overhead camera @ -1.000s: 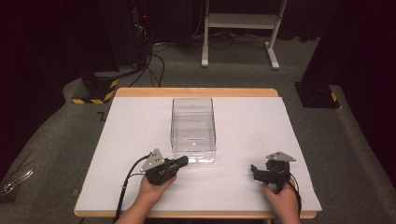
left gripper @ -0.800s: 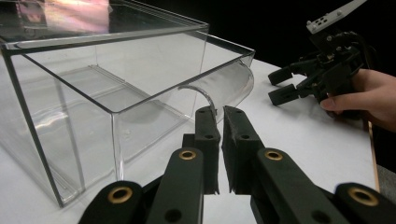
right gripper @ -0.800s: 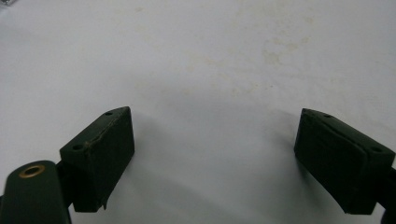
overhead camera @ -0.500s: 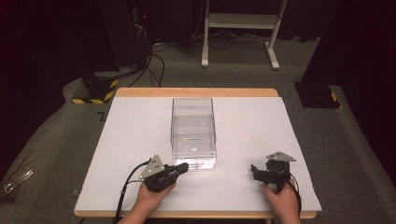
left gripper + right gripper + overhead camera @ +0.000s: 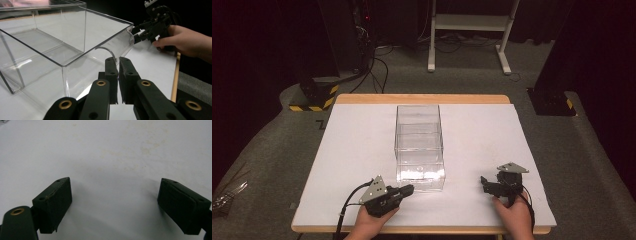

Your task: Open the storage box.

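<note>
A clear plastic box [image 5: 419, 127] stands mid-table, and its clear drawer [image 5: 421, 174] sticks out of the near end. My left gripper [image 5: 408, 189] sits at the drawer's front. In the left gripper view that gripper [image 5: 118, 60] is shut on the drawer's curved clear handle [image 5: 108, 50], with the box's wall [image 5: 50, 42] to the left. My right gripper [image 5: 484, 181] rests on the table to the right of the box and apart from it. Its jaws stand wide open [image 5: 113, 192] over bare white surface. It also appears, held by a hand, in the left gripper view [image 5: 140, 31].
The white table top [image 5: 492, 135] has a wooden rim, and its front edge [image 5: 437, 231] lies just under both hands. Beyond the table are floor cables [image 5: 377, 65], a yellow-striped stand base [image 5: 314, 95] and a white frame [image 5: 467, 30].
My left gripper has drawn back toward the table's front edge, and the clear drawer has slid out of the box with it. The right gripper has stayed put.
</note>
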Motion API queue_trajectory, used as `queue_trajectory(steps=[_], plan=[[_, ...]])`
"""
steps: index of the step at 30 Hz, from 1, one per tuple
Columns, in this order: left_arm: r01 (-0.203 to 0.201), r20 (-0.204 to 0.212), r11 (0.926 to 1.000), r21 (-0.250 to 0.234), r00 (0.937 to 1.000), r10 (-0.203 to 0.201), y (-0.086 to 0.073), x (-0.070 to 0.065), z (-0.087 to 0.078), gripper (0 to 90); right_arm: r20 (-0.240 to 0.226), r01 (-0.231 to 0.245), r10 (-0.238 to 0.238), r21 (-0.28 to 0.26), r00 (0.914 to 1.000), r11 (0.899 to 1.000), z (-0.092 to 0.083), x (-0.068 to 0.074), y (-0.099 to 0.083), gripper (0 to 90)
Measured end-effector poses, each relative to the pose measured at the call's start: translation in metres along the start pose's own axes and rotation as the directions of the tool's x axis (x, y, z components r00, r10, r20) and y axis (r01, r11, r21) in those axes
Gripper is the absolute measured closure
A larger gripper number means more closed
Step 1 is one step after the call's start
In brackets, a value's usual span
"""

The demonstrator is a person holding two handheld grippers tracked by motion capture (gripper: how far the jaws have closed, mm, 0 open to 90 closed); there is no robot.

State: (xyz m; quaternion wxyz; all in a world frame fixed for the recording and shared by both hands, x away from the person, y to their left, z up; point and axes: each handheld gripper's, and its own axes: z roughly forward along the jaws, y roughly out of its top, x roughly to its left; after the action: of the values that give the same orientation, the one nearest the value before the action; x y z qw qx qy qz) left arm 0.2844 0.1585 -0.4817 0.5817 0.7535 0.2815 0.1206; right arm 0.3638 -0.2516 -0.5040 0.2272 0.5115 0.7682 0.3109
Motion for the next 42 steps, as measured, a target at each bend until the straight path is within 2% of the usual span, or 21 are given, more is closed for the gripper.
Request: queue_trajectory(steps=[5,11,25,32,42], plan=[[0.006,0.012,1.0000,0.002,0.9999,-0.006,-0.004,-0.006,-0.007,85.6,0.000,0.000,0.000,0.000,1.0000,1.000,0.000,0.000,0.000,12.5],[-0.004,0.027,0.9998,0.018,0.9996,0.004,-0.009,-0.014,-0.011,85.7,0.000,0.000,0.000,0.000,1.0000,1.000,0.000,0.000,0.000,12.5],[0.000,0.029,1.0000,0.009,0.9996,-0.001,-0.012,-0.016,-0.015,84.9,0.000,0.001,-0.001,0.000,1.0000,1.000,0.000,0.000,0.000,12.6],[0.045,0.023,0.9989,-0.015,0.9987,-0.045,-0.005,-0.014,-0.027,72.1,0.000,0.000,0.000,0.000,1.0000,1.000,0.000,0.000,0.000,12.6],[0.030,-0.007,0.9963,-0.081,0.9995,-0.031,0.007,-0.009,-0.041,70.5,0.000,0.001,-0.001,0.000,1.0000,1.000,0.000,0.000,0.000,12.6]])
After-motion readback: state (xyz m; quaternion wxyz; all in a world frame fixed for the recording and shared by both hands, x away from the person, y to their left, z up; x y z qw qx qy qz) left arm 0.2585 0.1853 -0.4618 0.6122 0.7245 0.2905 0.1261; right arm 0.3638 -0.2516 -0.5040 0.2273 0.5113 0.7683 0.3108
